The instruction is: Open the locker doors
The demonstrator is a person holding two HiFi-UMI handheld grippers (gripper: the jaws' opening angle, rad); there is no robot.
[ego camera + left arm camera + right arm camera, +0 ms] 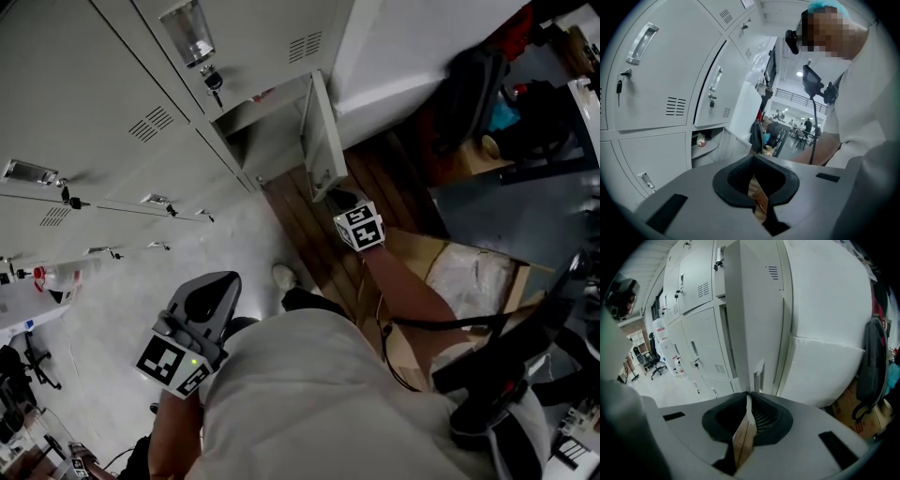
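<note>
One open locker door (754, 310) sits clamped in the right tool (747, 404).

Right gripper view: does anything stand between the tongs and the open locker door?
Nothing visible does. The tongs of the right gripper appear already closed on the free edge of the open locker door, with no other object between them.

We are not finding any words or numbers that we can read. We are seeing some red print on the cardboard box (855, 423), but it is looking too small and blurry for us to read it.
</note>
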